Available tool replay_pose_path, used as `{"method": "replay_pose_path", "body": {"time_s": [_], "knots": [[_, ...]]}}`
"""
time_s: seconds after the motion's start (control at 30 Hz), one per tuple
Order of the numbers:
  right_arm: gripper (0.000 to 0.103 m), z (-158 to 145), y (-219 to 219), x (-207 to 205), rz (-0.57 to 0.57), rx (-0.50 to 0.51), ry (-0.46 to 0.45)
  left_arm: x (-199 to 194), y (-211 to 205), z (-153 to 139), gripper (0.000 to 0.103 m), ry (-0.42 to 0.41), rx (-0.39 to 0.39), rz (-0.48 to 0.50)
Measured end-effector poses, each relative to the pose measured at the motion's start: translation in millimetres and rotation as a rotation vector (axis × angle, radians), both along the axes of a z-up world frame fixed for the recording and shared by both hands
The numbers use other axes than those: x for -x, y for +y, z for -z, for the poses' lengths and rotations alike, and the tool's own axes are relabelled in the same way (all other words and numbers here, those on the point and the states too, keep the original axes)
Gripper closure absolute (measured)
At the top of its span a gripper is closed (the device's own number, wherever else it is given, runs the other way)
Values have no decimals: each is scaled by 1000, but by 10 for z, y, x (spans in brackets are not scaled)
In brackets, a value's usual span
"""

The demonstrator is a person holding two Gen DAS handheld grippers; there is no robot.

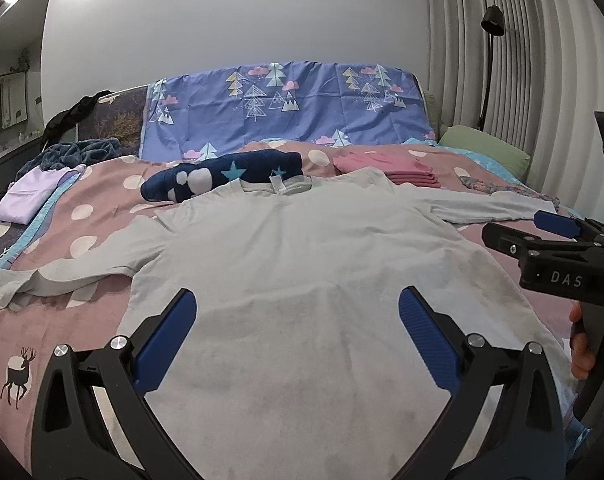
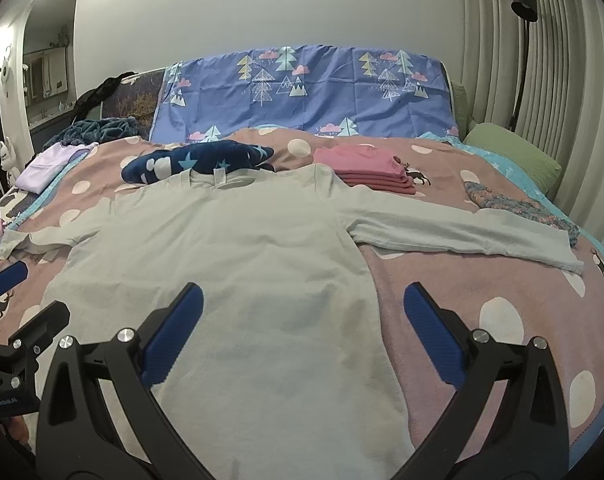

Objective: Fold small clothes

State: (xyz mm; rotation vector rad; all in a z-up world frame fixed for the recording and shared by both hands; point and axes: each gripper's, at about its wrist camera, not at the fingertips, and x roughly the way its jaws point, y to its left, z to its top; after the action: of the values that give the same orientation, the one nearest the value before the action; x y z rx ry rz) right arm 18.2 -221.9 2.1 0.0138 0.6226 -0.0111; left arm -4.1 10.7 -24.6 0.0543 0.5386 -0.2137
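Note:
A pale grey long-sleeved shirt [image 1: 294,280] lies flat and face down on the pink dotted bedspread, collar away from me, both sleeves spread out. It also shows in the right wrist view [image 2: 238,264]. My left gripper [image 1: 298,332] is open and empty, hovering over the shirt's lower body. My right gripper [image 2: 302,332] is open and empty over the shirt's lower right edge. The right gripper also shows at the right edge of the left wrist view [image 1: 558,236].
A folded pink stack [image 2: 366,172] lies beyond the right shoulder. A navy star garment [image 2: 198,164] lies behind the collar. A lilac folded piece [image 2: 46,168] sits far left, a floral garment [image 2: 514,208] far right, a green pillow [image 2: 514,152] behind it.

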Motion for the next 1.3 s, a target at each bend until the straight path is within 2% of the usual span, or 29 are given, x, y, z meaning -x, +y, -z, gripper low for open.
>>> {"method": "replay_pose_path", "body": {"time_s": [0.53,0.67,0.9,0.97,1.0,1.07,1.17,1.23,1.3], "knots": [[2,145,82,-101,-8,9,62,-84,213,107,2,48,90,-14],[2,201,118,-148,-20,10,85,-160,311,187,13,83,111,-19],[2,290,165,-255,-28,13,122,-311,584,272,14,123,147,-88],[2,322,171,-293,-29,14,133,-364,710,270,21,122,159,-101],[2,338,173,-311,-29,16,138,-406,831,266,21,125,179,-119],[2,362,166,-357,-25,21,146,-484,1098,267,29,133,237,-166],[2,404,151,-430,-15,12,165,-637,1748,324,38,163,412,-291],[2,441,140,-478,-13,3,178,-732,2273,424,38,174,547,-397],[2,483,160,-532,-14,10,188,-812,2788,529,38,172,631,-525]]}}
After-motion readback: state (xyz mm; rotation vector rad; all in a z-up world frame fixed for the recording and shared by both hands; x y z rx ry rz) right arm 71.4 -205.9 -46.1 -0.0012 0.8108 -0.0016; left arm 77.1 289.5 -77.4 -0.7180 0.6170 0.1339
